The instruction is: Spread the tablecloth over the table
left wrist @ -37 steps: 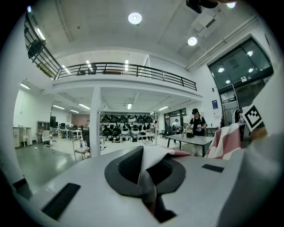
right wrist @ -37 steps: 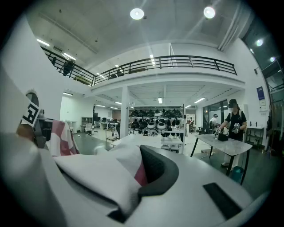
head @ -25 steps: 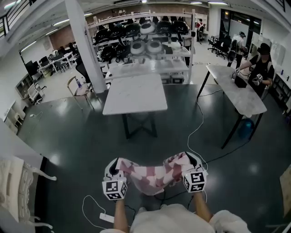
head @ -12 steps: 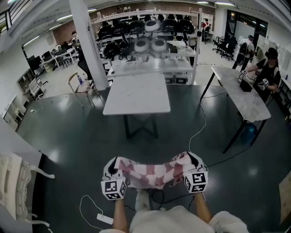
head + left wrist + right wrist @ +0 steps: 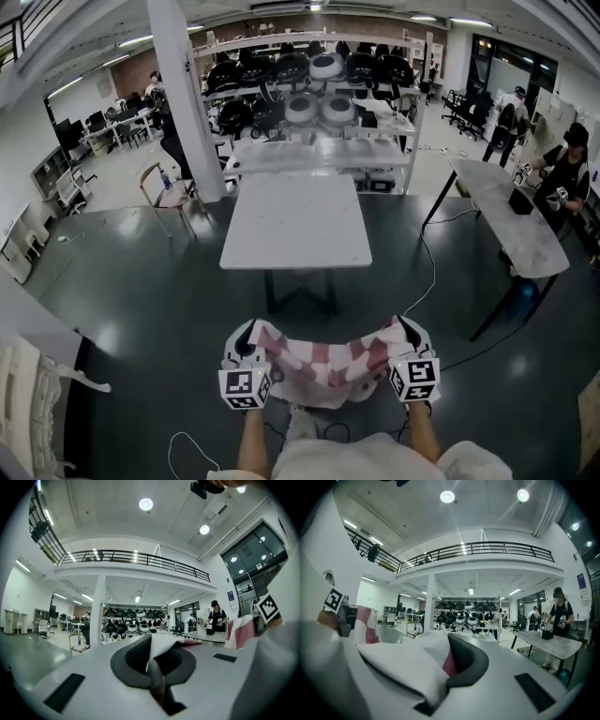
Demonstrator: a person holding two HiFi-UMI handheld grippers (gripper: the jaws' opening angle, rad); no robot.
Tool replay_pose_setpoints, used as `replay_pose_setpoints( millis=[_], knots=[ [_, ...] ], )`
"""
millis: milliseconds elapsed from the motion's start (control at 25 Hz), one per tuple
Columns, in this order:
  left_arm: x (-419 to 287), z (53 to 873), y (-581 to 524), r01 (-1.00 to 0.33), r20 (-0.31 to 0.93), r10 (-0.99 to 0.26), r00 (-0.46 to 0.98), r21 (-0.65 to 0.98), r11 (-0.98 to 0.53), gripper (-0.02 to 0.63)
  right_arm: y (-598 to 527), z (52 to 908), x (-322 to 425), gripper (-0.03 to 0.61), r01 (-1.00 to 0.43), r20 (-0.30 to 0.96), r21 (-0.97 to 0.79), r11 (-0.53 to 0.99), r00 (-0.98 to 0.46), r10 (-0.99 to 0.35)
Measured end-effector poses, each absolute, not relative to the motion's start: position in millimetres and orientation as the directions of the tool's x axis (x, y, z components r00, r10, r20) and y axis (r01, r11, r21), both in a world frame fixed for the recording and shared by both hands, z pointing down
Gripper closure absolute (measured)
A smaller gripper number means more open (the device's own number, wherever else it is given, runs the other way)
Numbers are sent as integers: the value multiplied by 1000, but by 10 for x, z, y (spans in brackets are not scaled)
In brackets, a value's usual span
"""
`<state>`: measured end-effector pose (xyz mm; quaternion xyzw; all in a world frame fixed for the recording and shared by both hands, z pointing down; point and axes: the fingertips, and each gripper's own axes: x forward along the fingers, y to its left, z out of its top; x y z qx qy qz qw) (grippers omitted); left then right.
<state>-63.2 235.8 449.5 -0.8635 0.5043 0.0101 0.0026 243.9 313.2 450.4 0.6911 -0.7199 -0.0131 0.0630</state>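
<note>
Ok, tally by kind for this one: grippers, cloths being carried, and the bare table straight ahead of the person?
Grippers: 2, the left gripper and the right gripper, jaws of each shut on the cloth
Red-and-white checked tablecloth: 1, hanging between them
White table, top bare: 1
Total: 4

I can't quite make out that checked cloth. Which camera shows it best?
The head view: the tablecloth hangs stretched out at full width, its pink-and-white checks clear. Each gripper view shows little beyond a pinched corner up close.
</note>
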Motion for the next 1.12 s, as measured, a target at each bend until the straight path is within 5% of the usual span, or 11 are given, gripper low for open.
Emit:
replay_pose_setpoints(
  millis=[520,1120],
  knots=[
    [-1162,4120,249,-844,-79,-840,536,-15,-537,586,1188,4213,1908,565,-992,36,129,-9,14,-999],
    [-1504,4000,-933,-843,-124,-835,536,-27,-537,586,-3,3992,1599,565,-988,-32,153,-9,4,-999]
  ],
)
